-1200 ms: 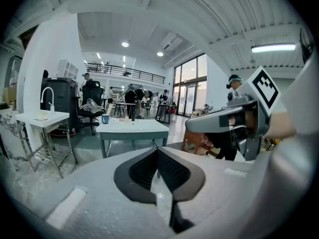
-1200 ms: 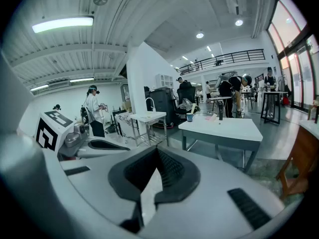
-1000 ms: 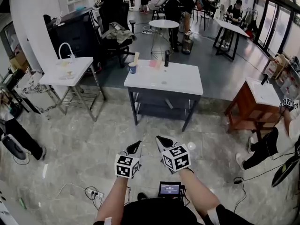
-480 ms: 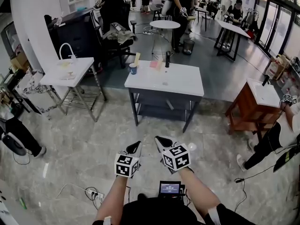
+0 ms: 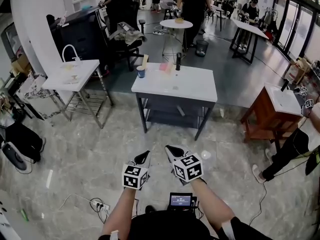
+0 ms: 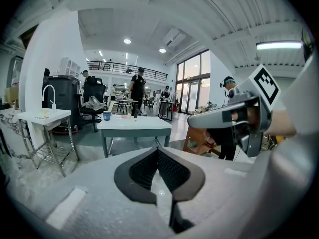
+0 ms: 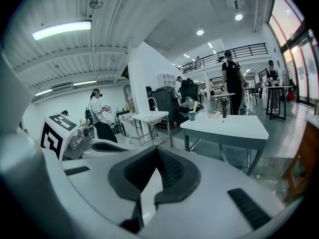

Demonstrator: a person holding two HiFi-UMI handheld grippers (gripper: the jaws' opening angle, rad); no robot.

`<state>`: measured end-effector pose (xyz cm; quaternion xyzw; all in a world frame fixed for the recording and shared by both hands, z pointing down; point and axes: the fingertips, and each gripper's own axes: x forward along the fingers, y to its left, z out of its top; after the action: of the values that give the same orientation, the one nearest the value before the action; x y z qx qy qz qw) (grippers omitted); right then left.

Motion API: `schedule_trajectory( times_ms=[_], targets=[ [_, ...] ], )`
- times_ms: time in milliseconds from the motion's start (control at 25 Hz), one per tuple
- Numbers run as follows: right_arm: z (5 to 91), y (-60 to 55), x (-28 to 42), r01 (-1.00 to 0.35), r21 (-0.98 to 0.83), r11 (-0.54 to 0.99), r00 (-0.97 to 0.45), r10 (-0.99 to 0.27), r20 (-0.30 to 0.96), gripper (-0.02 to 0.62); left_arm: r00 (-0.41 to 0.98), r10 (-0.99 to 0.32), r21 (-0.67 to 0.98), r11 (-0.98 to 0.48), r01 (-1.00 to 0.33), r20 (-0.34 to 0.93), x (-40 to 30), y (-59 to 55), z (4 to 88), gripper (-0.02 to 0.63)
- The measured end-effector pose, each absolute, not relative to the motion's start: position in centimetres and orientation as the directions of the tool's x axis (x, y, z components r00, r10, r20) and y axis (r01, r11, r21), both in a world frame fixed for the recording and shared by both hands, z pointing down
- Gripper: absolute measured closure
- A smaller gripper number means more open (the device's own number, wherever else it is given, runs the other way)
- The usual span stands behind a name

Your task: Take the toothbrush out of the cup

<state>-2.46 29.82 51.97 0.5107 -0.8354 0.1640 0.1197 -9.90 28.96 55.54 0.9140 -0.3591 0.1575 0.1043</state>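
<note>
Head view: the left gripper (image 5: 144, 155) and the right gripper (image 5: 171, 149) are hanging side by side low over the stone floor (image 5: 90, 154). They are near each other but not touching. Both are pointing toward the white tabletop (image 5: 182, 88), which is standing well apart from them.

The left gripper view is showing its jaws pressing together at the tips, with nothing between them. The right gripper view is showing the same: jaws meeting tip to tip, holding nothing.

The blue cup (image 5: 141, 73) is sitting upright near the far left corner of the tabletop. The toothbrush (image 5: 145, 60) is standing inside the cup, its pale handle sticking up past the rim and leaning slightly right. Anything else in the cup is too small to tell.

A pink item (image 5: 165, 68) is lying just right of the cup. A black upright post (image 5: 178, 61) is standing a little further right, along the same far edge.

A dark bin (image 5: 202, 48) is standing on the floor beyond the tabletop, its contents not readable. A white stand (image 5: 70, 80) with a curved tap is standing off to the left. A brown cabinet (image 5: 260, 116) with a white basin top is standing off to the right.
</note>
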Motion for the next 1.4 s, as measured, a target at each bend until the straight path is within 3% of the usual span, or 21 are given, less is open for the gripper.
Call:
schedule_trajectory(
  times_ms=[880,1400],
  targets=[
    [54.4,25.6,3.2,-0.872,-0.175,0.457,-0.488,-0.779,0.395,0.586,0.652,-0.665,0.102,-0.667,-0.738,0.364,-5.7,25.7,57.1,0.597],
    [55.3,14.6,3.6,-0.904,-0.162,0.395,-0.425,-0.796,0.431,0.586,0.688,-0.616,0.109,-0.71,-0.696,0.384,-5.4,13.8,58.5,0.597]
  ],
)
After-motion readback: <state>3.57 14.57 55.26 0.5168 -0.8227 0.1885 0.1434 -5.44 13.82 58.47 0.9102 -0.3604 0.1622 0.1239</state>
